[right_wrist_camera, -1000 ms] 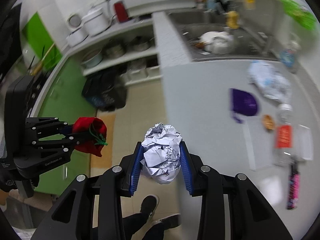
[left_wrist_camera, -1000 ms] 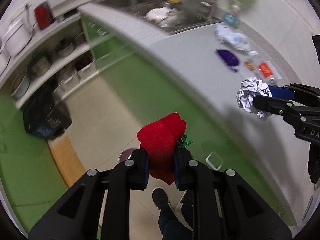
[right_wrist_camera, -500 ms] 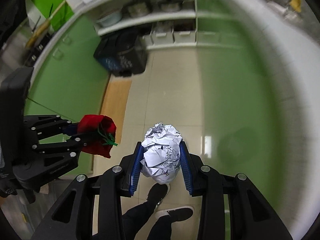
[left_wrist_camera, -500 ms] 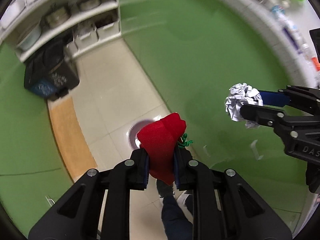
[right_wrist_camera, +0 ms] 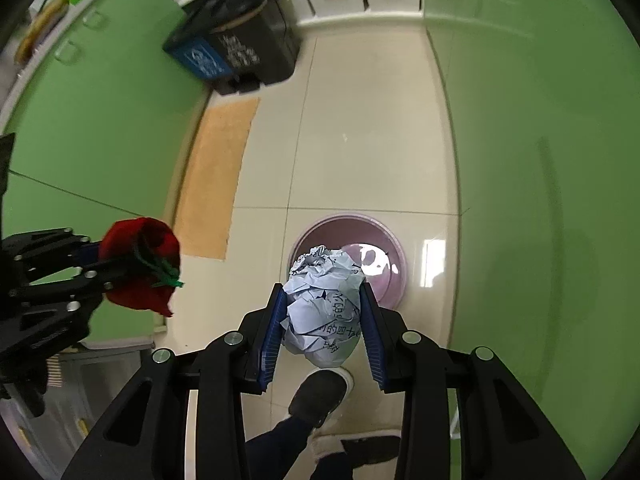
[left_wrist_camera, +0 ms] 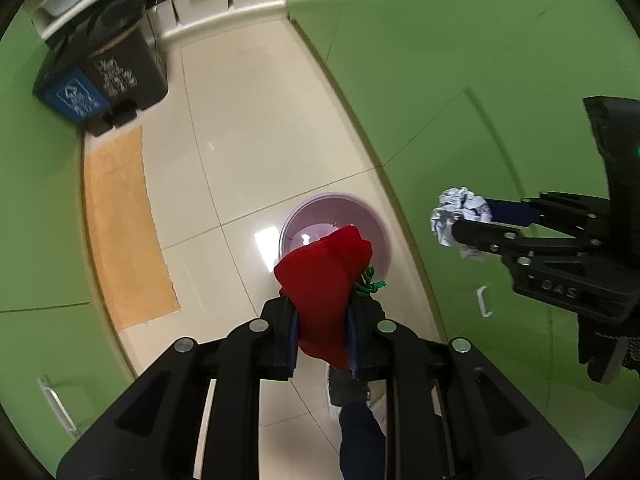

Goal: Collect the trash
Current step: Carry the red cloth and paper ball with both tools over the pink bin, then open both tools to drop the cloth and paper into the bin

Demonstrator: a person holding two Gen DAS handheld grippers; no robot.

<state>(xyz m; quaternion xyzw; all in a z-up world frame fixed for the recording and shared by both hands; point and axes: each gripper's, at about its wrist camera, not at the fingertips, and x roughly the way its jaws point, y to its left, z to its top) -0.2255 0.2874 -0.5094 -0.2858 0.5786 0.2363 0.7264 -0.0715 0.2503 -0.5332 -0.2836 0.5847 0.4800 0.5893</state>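
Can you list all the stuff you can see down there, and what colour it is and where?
Bin: one, purple, on the floor below both grippers.
Pouch: one, red, in the left gripper.
Paper ball: one, white, in the right gripper.
Mat: one, orange, by the left cabinets.
Big bin: one, black and blue, far end.
Cabinets: green, both sides.
Left gripper: black.
Right gripper: black, blue pads.
Shoes: two, dark, bottom.

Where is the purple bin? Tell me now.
The purple bin stands on the tiled floor beside the green cabinet, just ahead of the person's shoe; in both wrist views it lies straight beyond the held trash.
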